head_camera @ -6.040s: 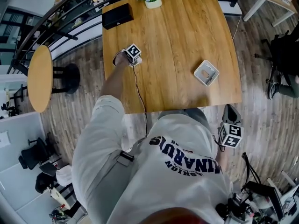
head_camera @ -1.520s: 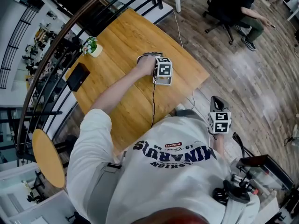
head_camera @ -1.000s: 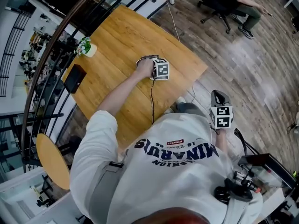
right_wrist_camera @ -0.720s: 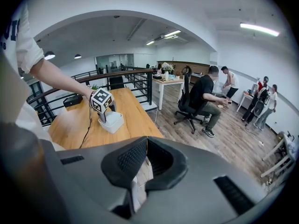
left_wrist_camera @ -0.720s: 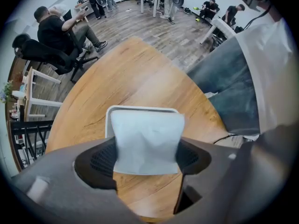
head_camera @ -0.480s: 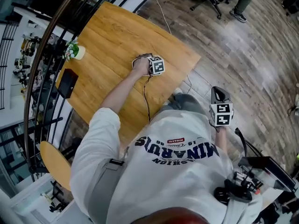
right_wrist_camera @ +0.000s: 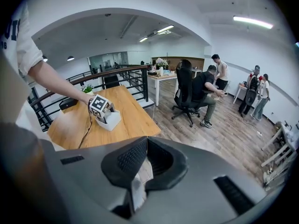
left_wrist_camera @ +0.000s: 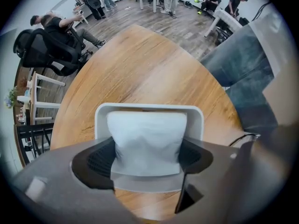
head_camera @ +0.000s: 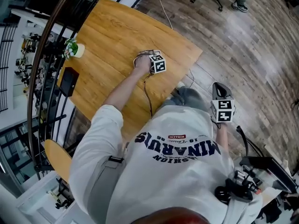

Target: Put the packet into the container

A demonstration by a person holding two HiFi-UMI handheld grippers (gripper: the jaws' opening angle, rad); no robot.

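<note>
White short-sleeved T-shirt [head_camera: 154,190], navy lettering [head_camera: 177,146]
The grey left gripper [left_wrist_camera: 147,154] and right gripper [right_wrist_camera: 146,146] each bore a black-and-white marker cube [head_camera: 158,64]; a black cable [head_camera: 147,94] ran from the left one toward 6 o'clock.

White packet [left_wrist_camera: 147,139], pale grey container [left_wrist_camera: 149,110], honey-brown wood-grain table [left_wrist_camera: 140,64], black-and-white square-patterned marker cube [head_camera: 159,64].

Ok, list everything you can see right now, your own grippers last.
table: one, wooden, middle of head view
container: one, white, on the table near its edge
packet: one, white, standing in the container
plant pot: one, white, far table corner
box: one, black, table edge near the plant pot
people: several, mixed clothing, background floor
left gripper: one, grey, over the container, jaws just been opening, pads at the packet's sides
right gripper: one, grey, off the table, jaws together
</note>
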